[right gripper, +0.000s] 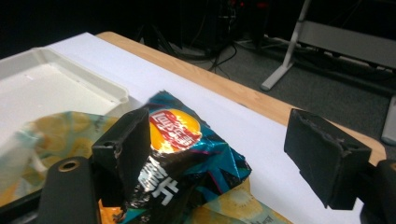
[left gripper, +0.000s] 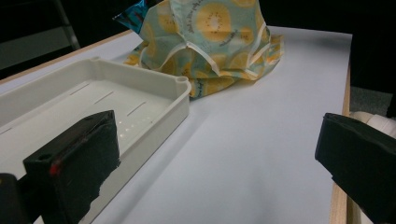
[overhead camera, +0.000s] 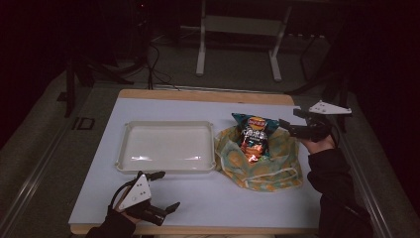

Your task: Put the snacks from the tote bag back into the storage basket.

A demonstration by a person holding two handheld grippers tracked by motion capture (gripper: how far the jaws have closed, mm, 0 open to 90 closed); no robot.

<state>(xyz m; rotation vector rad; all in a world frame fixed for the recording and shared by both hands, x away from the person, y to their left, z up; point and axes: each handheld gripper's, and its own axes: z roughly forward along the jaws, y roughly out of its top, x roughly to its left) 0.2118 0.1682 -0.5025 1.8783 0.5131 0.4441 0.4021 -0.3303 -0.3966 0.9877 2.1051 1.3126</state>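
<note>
A teal and black chip bag (overhead camera: 253, 136) stands in a light blue cloth bag with yellow citrus prints (overhead camera: 277, 166), right of the table's middle. My right gripper (overhead camera: 288, 117) hovers at the chip bag's upper right corner, jaws open. In the right gripper view the chip bag (right gripper: 187, 154) lies beside and behind the left jaw, its crumpled top reaching into the gap of my right gripper (right gripper: 224, 140); the pads do not press it. My left gripper (overhead camera: 168, 190) is open near the front edge, empty, just in front of the white tray (overhead camera: 166, 124). In its own view my left gripper (left gripper: 219, 154) faces the cloth bag (left gripper: 219, 37).
The white tray (left gripper: 159, 116) is empty and sits left of the cloth bag, almost touching it. A white mat (overhead camera: 223, 198) covers the wooden table. Behind the table are a white stand's legs (overhead camera: 200, 59) and cables on the floor.
</note>
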